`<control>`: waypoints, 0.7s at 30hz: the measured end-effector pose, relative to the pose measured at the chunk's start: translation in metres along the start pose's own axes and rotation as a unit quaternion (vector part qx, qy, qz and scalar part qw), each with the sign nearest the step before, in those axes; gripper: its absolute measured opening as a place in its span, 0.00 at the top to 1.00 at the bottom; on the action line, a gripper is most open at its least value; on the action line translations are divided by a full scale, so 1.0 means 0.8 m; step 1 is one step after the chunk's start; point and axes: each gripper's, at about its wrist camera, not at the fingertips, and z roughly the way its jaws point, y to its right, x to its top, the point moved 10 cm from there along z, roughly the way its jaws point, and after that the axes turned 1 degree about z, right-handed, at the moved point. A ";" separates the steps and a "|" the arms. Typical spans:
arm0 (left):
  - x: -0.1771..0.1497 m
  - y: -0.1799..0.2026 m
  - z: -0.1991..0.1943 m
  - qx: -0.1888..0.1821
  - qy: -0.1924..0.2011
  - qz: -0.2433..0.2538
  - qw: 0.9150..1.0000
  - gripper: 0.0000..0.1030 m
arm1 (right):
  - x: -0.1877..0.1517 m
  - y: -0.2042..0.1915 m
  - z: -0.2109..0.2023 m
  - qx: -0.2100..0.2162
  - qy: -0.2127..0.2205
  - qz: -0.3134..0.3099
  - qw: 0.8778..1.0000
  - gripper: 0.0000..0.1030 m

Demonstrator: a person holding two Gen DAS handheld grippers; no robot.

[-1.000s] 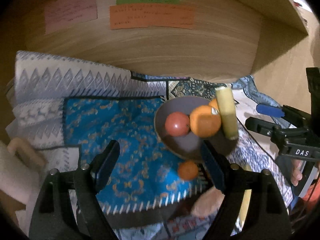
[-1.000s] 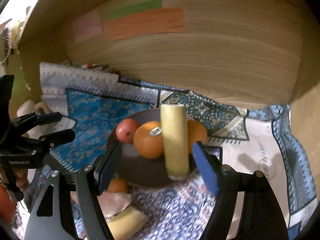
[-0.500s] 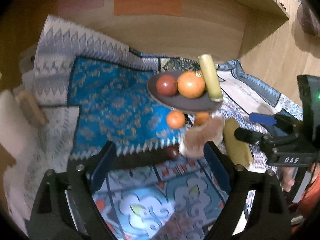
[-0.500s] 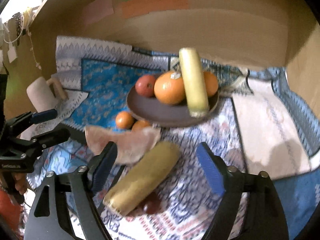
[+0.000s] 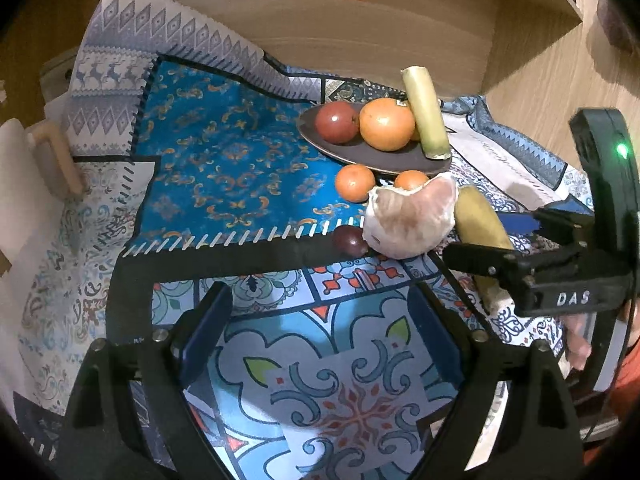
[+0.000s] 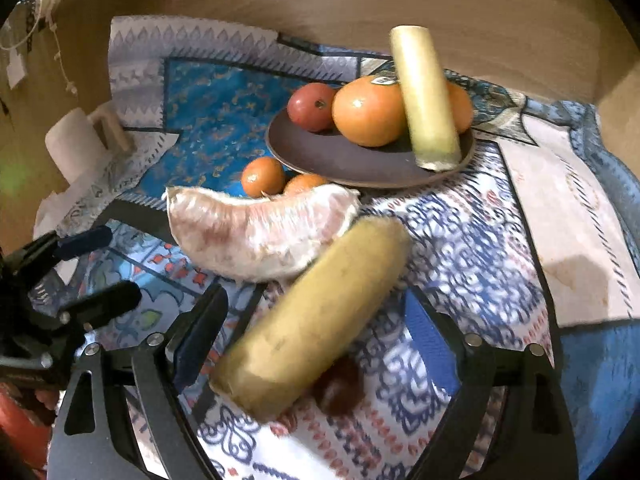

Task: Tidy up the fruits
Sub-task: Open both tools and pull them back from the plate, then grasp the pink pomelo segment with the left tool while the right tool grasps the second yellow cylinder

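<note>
A dark plate [image 5: 380,164] holds a red fruit [image 5: 336,122], a big orange [image 5: 386,124] and a pale green stalk piece [image 5: 425,112] that leans on them. In front of it lie two small tangerines [image 5: 354,183], a peeled pomelo segment [image 5: 412,220], a small dark fruit [image 5: 349,240] and a second yellowish stalk piece [image 6: 312,320]. My right gripper [image 6: 316,332] straddles that piece; its jaws are opening and the pads stand clear of it. My left gripper [image 5: 320,332] hangs open over patterned cloth, short of the pomelo segment, with nothing between its fingers.
Patterned cloths [image 5: 224,160] cover the surface. A wooden back wall [image 5: 360,32] with paper notes and a wooden side panel [image 5: 540,80] close off the far side. A white roll with a handle [image 5: 24,168] stands at the left. A person's hand [image 5: 576,336] holds the right gripper.
Both grippers have drawn back from the plate and sunk toward the loose fruit in front. The right jaws have widened and now frame the second stalk piece.
</note>
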 end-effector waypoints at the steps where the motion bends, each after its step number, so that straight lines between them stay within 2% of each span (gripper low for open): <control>1: 0.001 0.000 0.001 -0.001 0.001 -0.001 1.000 0.13 | 0.001 0.002 0.001 -0.001 -0.001 0.003 1.000 0.18; 4: 0.006 0.001 0.006 -0.006 0.002 -0.006 1.000 0.13 | 0.003 0.012 0.004 -0.002 -0.005 0.010 1.000 0.36; 7: 0.014 0.006 0.009 -0.019 0.007 -0.003 1.000 0.14 | 0.003 0.015 0.002 0.013 -0.007 0.017 1.000 0.43; 11: 0.023 0.018 0.019 -0.042 0.003 0.003 0.999 0.34 | 0.004 0.018 -0.002 0.032 -0.003 0.037 0.999 0.49; 14: 0.030 0.027 0.029 -0.051 -0.001 0.012 0.999 0.44 | 0.008 0.016 -0.004 0.044 0.001 0.045 0.998 0.52; 16: 0.035 0.029 0.035 -0.047 0.000 0.018 0.999 0.47 | 0.010 0.014 -0.007 0.049 0.005 0.047 0.998 0.54; 18: 0.038 0.031 0.038 -0.060 0.000 0.014 0.998 0.53 | 0.012 0.012 -0.010 0.050 0.010 0.045 0.998 0.56; 20: 0.039 0.035 0.039 -0.079 -0.002 0.010 0.997 0.71 | 0.016 0.008 -0.015 0.050 0.017 0.038 0.998 0.57; 21: 0.040 0.037 0.038 -0.086 -0.002 0.009 0.996 0.71 | 0.018 0.006 -0.018 0.051 0.021 0.036 0.998 0.58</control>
